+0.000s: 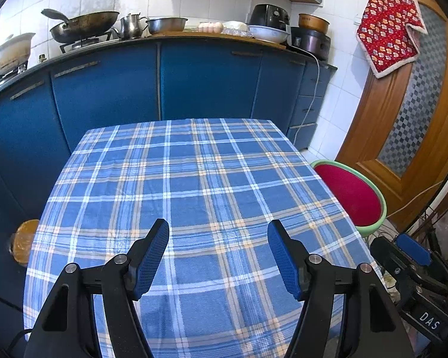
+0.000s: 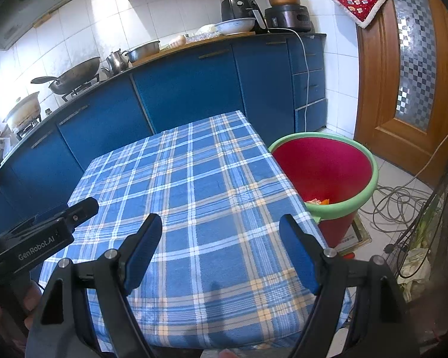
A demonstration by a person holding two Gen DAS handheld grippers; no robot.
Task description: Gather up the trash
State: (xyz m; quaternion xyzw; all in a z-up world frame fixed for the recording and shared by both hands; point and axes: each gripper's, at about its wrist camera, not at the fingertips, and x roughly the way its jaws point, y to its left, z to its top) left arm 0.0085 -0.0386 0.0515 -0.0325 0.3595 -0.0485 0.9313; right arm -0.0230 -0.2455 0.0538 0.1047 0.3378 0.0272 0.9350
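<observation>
A red bin with a green rim (image 2: 325, 167) stands on the floor at the table's right side; it also shows in the left wrist view (image 1: 352, 197). Orange and pale scraps (image 2: 318, 201) lie inside it. The table has a blue plaid cloth (image 1: 194, 185), also seen in the right wrist view (image 2: 194, 185), with no loose item on it. My left gripper (image 1: 218, 226) is open and empty above the near part of the table. My right gripper (image 2: 221, 223) is open and empty over the table's near right part. Each gripper shows at the edge of the other's view.
Blue kitchen cabinets (image 1: 164, 83) run behind the table, with a wok (image 1: 83, 25), pots, bowls and appliances on the counter. A wooden door (image 2: 403, 74) is at the right. Cables (image 2: 394, 200) lie on the floor by the bin. An orange-brown round object (image 1: 24, 241) sits left of the table.
</observation>
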